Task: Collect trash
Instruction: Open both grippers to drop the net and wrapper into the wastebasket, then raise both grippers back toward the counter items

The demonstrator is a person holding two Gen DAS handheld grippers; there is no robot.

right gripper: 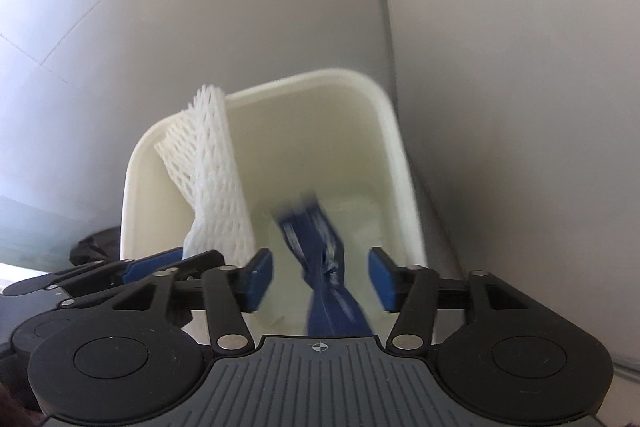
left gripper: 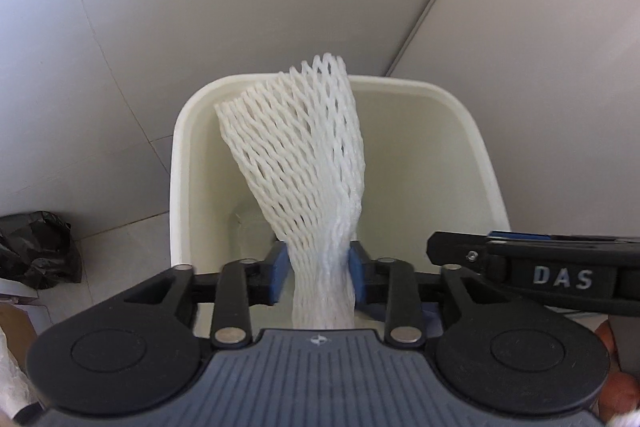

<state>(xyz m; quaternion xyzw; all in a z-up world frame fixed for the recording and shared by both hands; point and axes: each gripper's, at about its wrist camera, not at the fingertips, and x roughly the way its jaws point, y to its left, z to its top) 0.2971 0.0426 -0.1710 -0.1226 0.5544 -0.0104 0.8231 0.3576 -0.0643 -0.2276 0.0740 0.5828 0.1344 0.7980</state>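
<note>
A cream plastic bin (left gripper: pixel 472 131) stands on the tiled floor below both grippers; it also shows in the right wrist view (right gripper: pixel 400 155). My left gripper (left gripper: pixel 318 267) is shut on a white foam fruit net (left gripper: pixel 304 147) and holds it over the bin's mouth. The net also shows in the right wrist view (right gripper: pixel 212 163). My right gripper (right gripper: pixel 320 275) is open over the bin. A blurred blue wrapper (right gripper: pixel 320 247) hangs between its blue pads (right gripper: pixel 256 279) without touching them. The right gripper shows at the right of the left wrist view (left gripper: pixel 520 259).
A crumpled black plastic bag (left gripper: pixel 36 251) lies on the floor left of the bin. A pale wall panel (left gripper: pixel 540 67) rises behind and right of the bin. Brown round objects (left gripper: pixel 618 391) show at the lower right edge.
</note>
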